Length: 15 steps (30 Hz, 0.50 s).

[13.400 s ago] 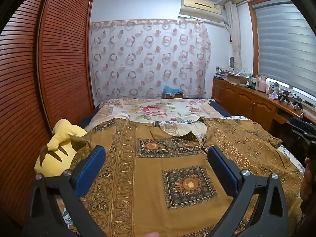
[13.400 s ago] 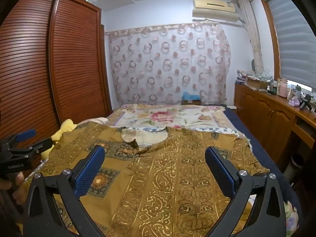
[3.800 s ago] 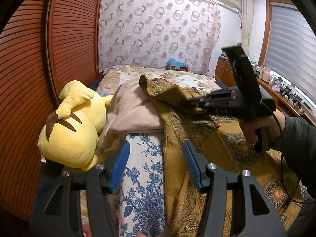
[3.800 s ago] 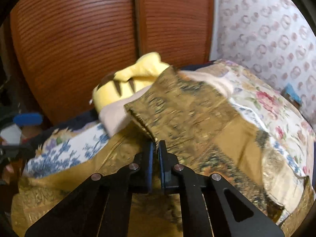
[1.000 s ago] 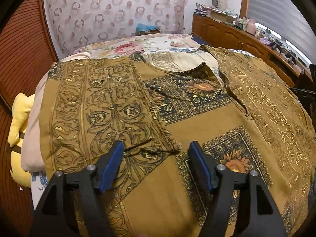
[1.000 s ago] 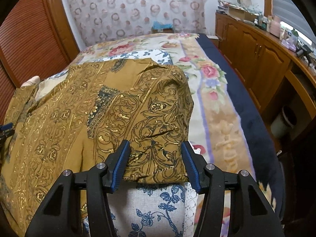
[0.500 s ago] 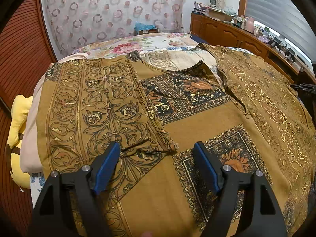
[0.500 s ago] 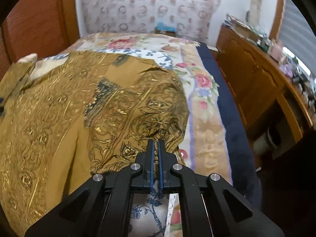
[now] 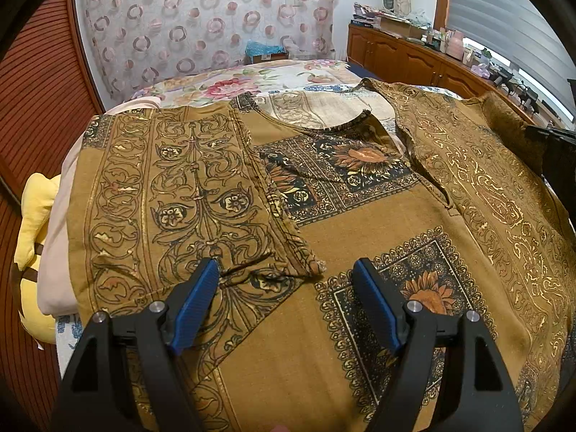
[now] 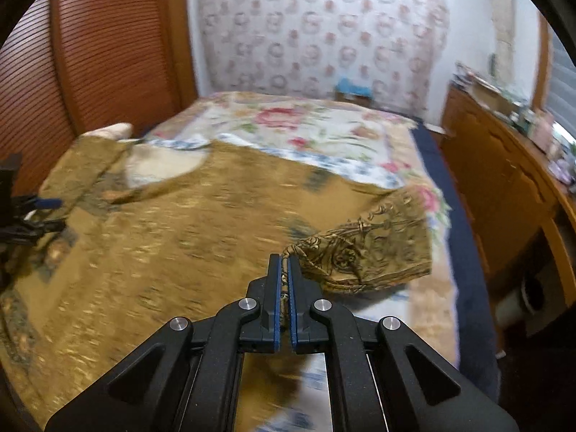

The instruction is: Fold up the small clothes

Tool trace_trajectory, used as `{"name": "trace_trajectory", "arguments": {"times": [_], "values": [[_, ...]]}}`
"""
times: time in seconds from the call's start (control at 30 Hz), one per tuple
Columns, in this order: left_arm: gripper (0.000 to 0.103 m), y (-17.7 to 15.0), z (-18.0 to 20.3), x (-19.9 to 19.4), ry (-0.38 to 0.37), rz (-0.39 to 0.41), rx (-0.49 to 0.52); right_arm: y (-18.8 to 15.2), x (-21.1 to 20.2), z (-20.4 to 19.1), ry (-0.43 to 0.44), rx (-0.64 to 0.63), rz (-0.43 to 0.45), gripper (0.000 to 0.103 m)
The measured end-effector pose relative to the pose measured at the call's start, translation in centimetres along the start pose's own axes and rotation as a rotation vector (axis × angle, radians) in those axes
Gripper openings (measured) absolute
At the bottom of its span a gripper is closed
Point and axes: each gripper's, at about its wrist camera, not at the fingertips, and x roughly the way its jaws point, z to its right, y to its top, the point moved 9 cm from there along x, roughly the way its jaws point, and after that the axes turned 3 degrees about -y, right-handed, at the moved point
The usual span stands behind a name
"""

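Right gripper [image 10: 284, 270]: jaws clenched on the hem of the shirt's right sleeve [image 10: 374, 252]. The sleeve hangs lifted from the pinch and trails away to the right, toward the bed's outer edge; picture blurred.

The shirt [image 9: 360, 216], mustard with gold print, lies spread flat across the bed [image 10: 324, 122], collar at the far end, long axis running away from the person. From the right jaws its body lies to the left, so my reading is that the held sleeve has to travel left, across the body, to fold in.

Left gripper [image 9: 288, 288]: jaws released, wide apart, hovering just above the cloth, gripping nothing. The other sleeve [image 9: 180, 187] already lies folded in over the body, its hem corner between the open fingers.

Right hand is the nearer one to the unfolded side.

Containers: none within reach. Far off, a small box with something blue in it [image 9: 264, 52] by the curtain [image 9: 216, 18]; contents too small to tell.
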Motion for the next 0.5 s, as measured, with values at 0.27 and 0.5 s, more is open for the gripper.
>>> {"name": "trace_trajectory", "arguments": {"times": [0.27, 0.5], "values": [[0.077, 0.0, 0.0, -0.1, 0.004, 0.004, -0.005, -1.7, 3.3, -5.9, 0.114, -0.027, -0.078, 0.002], [0.077, 1.1, -0.2, -1.5, -0.012, 0.062, -0.036, -1.9, 3.7, -6.1, 0.127, 0.014, -0.087, 0.023]]}}
